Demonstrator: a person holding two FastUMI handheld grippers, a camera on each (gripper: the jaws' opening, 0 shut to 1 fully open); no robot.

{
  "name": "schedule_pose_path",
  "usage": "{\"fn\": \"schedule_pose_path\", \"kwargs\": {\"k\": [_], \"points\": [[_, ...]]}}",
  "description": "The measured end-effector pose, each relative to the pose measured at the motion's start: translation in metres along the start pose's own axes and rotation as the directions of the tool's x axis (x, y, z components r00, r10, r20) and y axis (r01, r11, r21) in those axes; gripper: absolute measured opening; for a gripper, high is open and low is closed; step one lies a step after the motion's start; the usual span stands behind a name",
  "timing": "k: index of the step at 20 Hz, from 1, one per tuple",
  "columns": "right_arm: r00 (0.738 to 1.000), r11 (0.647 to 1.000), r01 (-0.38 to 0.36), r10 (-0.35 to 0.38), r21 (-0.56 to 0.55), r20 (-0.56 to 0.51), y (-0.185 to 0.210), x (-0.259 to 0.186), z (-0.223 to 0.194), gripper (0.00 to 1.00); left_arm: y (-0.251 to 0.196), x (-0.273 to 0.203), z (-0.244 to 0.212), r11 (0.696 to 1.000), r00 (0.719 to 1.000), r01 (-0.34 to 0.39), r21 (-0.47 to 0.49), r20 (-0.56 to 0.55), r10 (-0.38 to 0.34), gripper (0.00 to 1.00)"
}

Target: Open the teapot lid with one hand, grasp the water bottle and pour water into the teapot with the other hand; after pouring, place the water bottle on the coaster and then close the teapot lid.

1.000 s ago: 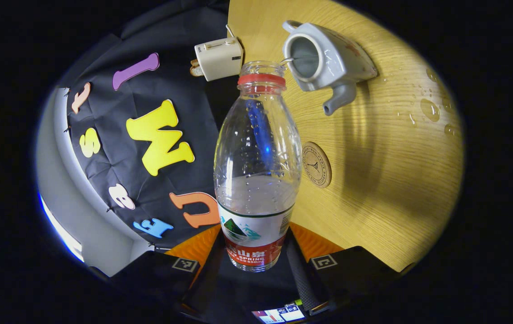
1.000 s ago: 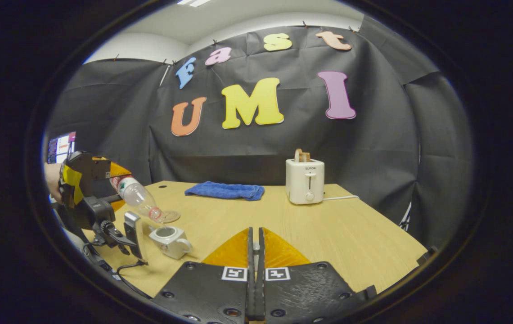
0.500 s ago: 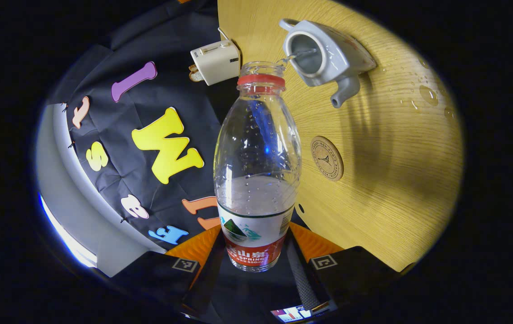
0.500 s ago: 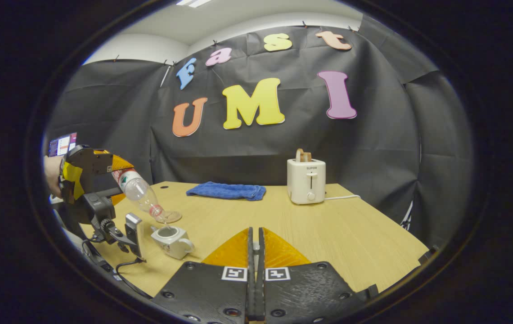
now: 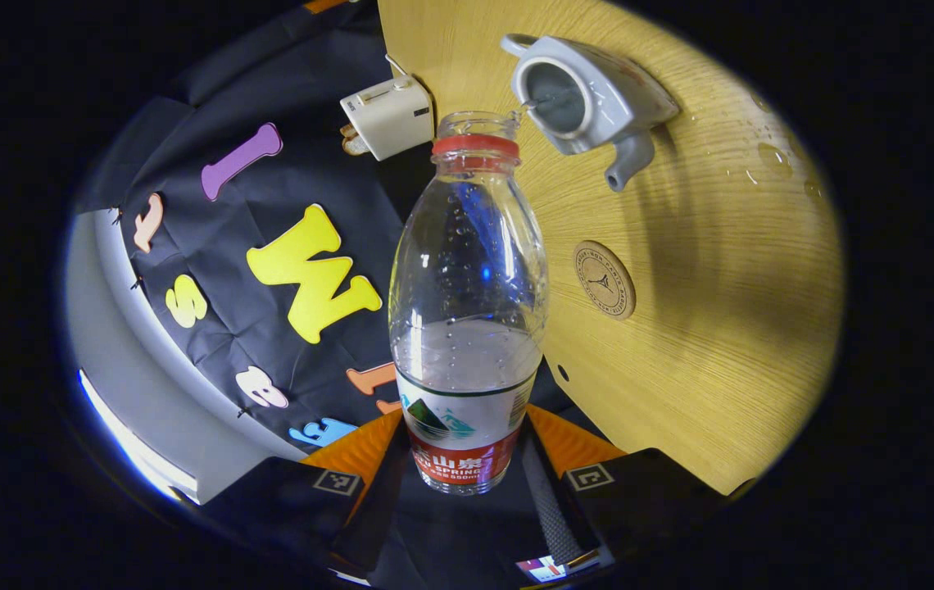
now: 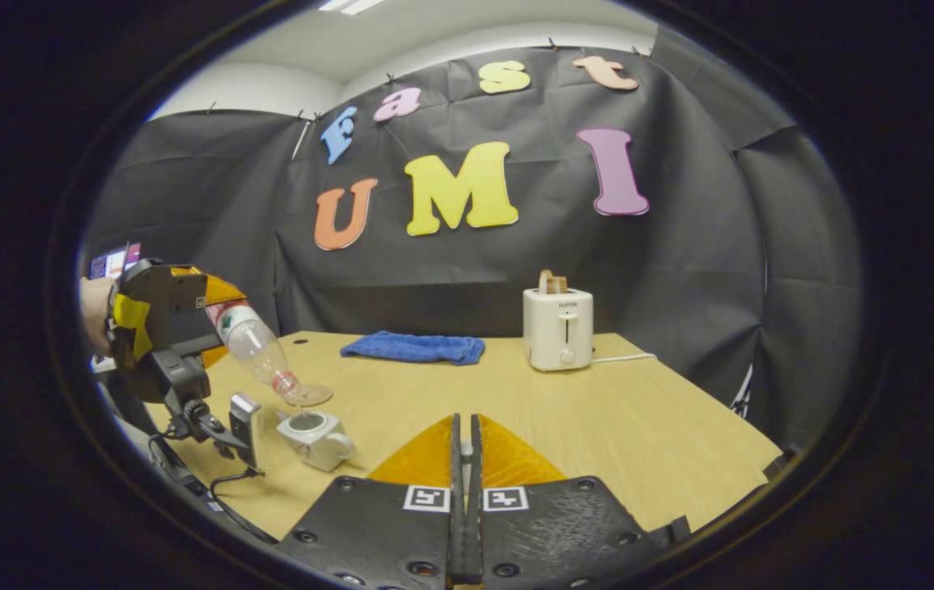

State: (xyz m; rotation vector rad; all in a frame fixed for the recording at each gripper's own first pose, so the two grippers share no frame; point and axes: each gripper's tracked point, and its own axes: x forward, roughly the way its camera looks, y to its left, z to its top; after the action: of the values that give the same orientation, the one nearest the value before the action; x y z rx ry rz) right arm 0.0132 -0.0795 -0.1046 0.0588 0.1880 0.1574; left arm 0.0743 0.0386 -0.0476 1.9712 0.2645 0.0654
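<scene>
My left gripper (image 5: 467, 438) is shut on the lower part of a clear water bottle (image 5: 467, 328) with a red neck ring and no cap. The bottle is tipped, its mouth just beside the opening of the grey teapot (image 5: 590, 90), and a thin stream runs into the lidless pot. A round cork coaster (image 5: 604, 279) lies bare on the table near the pot. In the right gripper view the left gripper (image 6: 164, 319) holds the bottle (image 6: 258, 352) slanting down over the teapot (image 6: 315, 430), with the coaster (image 6: 311, 395) behind. My right gripper (image 6: 464, 430) hangs shut above the table; nothing shows between its fingers.
A white toaster (image 6: 557, 328) with toast stands at the back of the wooden table (image 6: 639, 426), its cord trailing right. A folded blue cloth (image 6: 414, 347) lies at the back middle. Water drops (image 5: 770, 156) sit on the table beside the teapot. A hand holds the left gripper.
The left gripper has risen a little and tipped the bottle slightly steeper; water keeps running into the teapot. The right gripper has stayed still and shut.
</scene>
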Motion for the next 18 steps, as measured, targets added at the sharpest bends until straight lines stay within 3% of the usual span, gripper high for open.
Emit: {"fn": "schedule_pose_path", "kwargs": {"k": [7,9,10,13,14,18], "points": [[1.0,1.0,0.001,-0.002,0.009,0.005,-0.0036,-0.0038,-0.0006,0.0,0.0105,-0.0021,0.0036,0.998,0.999,-0.032,0.052,0.005,0.032,0.75],[1.0,1.0,0.002,-0.002,0.009,0.006,-0.0038,-0.0031,-0.0002,0.0,0.011,-0.0004,0.0045,0.998,0.999,-0.033,0.057,0.004,0.032,0.8],[1.0,1.0,0.003,-0.003,0.01,0.005,-0.0044,-0.003,-0.0007,0.0,0.0108,-0.0008,0.0041,0.998,0.999,-0.032,0.059,0.004,0.031,0.76],[1.0,1.0,0.007,-0.007,0.012,0.001,-0.0065,-0.0045,-0.0018,0.0,0.0092,-0.0021,0.0039,0.998,0.999,-0.031,0.062,0.009,0.03,0.8],[1.0,1.0,0.005,-0.005,0.015,0.0,-0.0065,-0.004,-0.0028,0.0,0.009,-0.0019,0.0038,0.998,1.0,-0.028,0.062,0.008,0.027,0.76],[1.0,1.0,0.001,-0.001,0.013,0.0,-0.0037,-0.0037,-0.0026,0.0,0.007,-0.0021,0.0032,0.998,1.0,-0.022,0.066,0.007,0.022,0.76]]}}
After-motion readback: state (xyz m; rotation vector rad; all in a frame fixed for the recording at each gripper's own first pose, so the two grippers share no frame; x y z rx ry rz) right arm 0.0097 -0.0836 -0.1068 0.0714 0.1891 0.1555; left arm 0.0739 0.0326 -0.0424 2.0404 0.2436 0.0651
